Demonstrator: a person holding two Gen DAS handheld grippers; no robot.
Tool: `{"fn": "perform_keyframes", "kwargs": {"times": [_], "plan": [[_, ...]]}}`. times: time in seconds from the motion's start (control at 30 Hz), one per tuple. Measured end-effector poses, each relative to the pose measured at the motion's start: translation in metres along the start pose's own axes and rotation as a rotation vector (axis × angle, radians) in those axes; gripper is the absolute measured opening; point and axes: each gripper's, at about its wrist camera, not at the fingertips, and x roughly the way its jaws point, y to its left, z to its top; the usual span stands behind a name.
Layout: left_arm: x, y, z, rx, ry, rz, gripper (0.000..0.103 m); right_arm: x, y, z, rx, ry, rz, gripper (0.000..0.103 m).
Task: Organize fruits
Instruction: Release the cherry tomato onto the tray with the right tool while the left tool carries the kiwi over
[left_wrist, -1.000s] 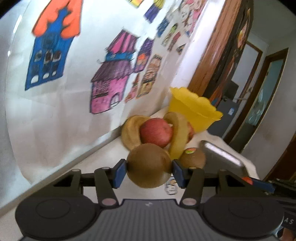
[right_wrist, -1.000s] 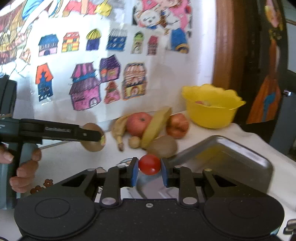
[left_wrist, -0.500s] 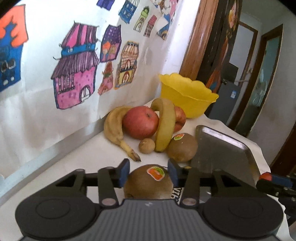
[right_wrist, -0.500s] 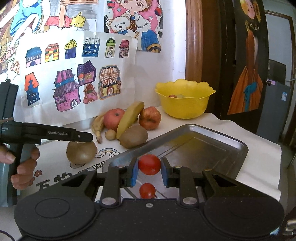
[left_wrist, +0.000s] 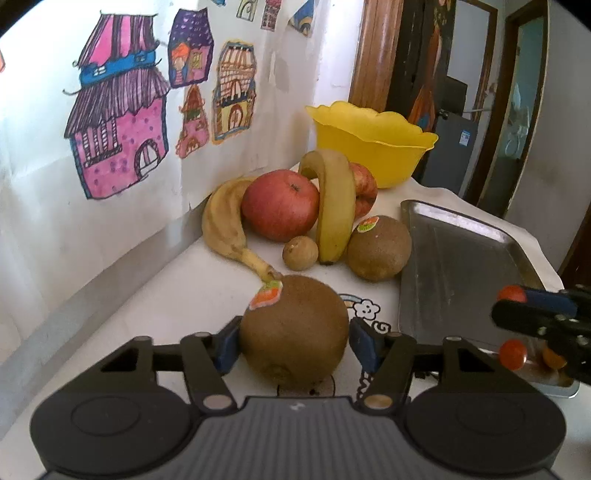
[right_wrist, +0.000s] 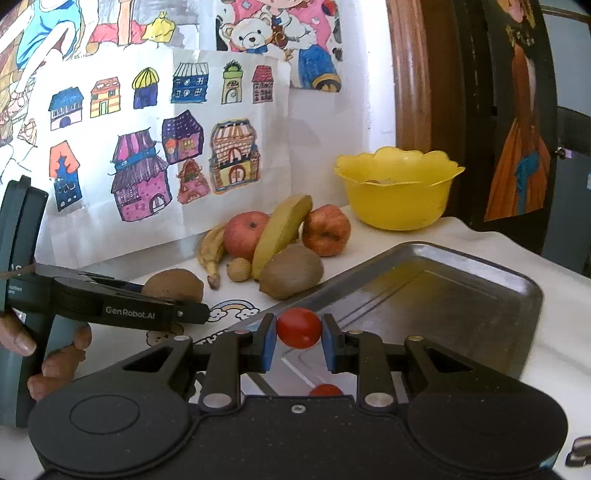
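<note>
The left gripper jaws are opening around a kiwi resting on the white table. The right gripper clamps a cherry tomato above the metal tray's near corner.

Kiwi sitting on table between left gripper jaws, which are opening. Fruit pile lying at 12 o'clock from it: banana, apple, second kiwi. Bowl standing behind pile. Tray lying at 2 o'clock. Right gripper holding tomato over tray's near edge; second tomato lying in tray.
</note>
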Motion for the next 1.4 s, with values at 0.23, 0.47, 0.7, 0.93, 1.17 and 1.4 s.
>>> {"fn": "perform_keyframes", "kwargs": {"times": [0.23, 0.47, 0.7, 0.93, 1.17, 1.4], "plan": [[-0.002, -0.001, 0.000, 0.015, 0.006, -0.018, 0.060, 0.008, 0.005, 0.001, -0.006, 0.007, 0.024, 0.028], [-0.013, -0.005, 0.008, -0.057, -0.013, -0.082, 0.060, -0.001, -0.005, 0.000, 0.010, -0.009, -0.009, 0.028], [-0.018, -0.037, 0.017, -0.015, -0.051, -0.132, 0.060, -0.019, -0.030, -0.006, 0.061, -0.030, -0.081, 0.028], [-0.009, -0.070, 0.011, 0.023, -0.025, -0.174, 0.060, -0.030, -0.045, -0.012, 0.093, -0.024, -0.123, 0.028], [-0.005, -0.083, 0.003, 0.066, -0.013, -0.180, 0.060, -0.024, -0.045, -0.013, 0.097, 0.021, -0.134, 0.028], [0.001, -0.084, 0.000, 0.073, 0.009, -0.169, 0.061, -0.019, -0.044, -0.013, 0.105, 0.053, -0.128, 0.028]]}}
